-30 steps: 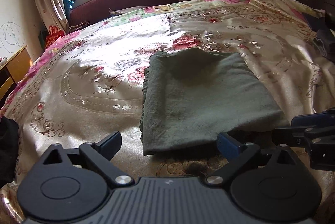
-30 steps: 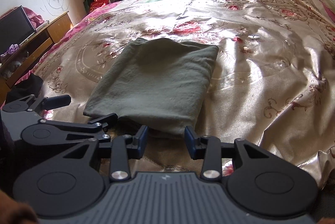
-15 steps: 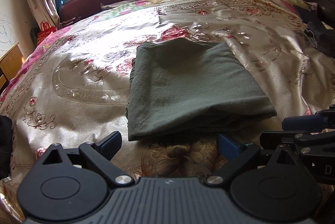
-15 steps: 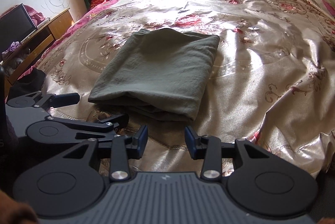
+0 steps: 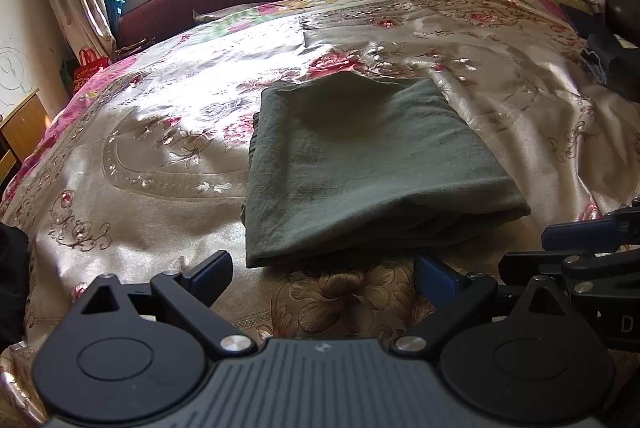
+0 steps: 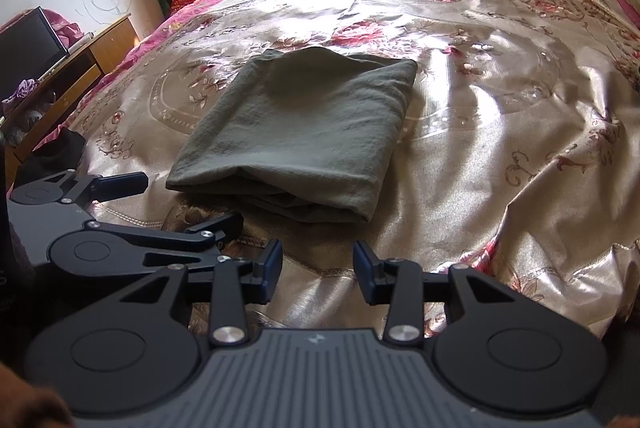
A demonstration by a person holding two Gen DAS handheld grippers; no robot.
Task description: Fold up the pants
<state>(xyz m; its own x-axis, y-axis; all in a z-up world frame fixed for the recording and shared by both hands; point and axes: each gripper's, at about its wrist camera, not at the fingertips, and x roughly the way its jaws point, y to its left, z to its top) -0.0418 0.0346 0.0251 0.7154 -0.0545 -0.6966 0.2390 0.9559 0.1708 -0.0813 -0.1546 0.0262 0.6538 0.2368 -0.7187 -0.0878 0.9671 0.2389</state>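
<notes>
Left gripper (image 5: 322, 274) wide, right gripper (image 6: 317, 266) narrowly parted, folded pants (image 5: 360, 163) lengthwise away on bedspread (image 5: 160, 131).

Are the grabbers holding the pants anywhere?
No. Both the left gripper and right gripper are open and empty; the folded pants lie untouched on the bed.

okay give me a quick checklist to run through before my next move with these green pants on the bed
1. Pants folded into a compact rectangle: ok.
2. Pants lying fully on the bedspread, clear of its edge: ok.
3. Left gripper open and empty: ok.
4. Right gripper open and empty: ok.
5. Both grippers short of the pants, not touching them: ok.
6. Layers at the near edge aligned: not ok, inner layers bulge out unevenly under the top one.
</notes>
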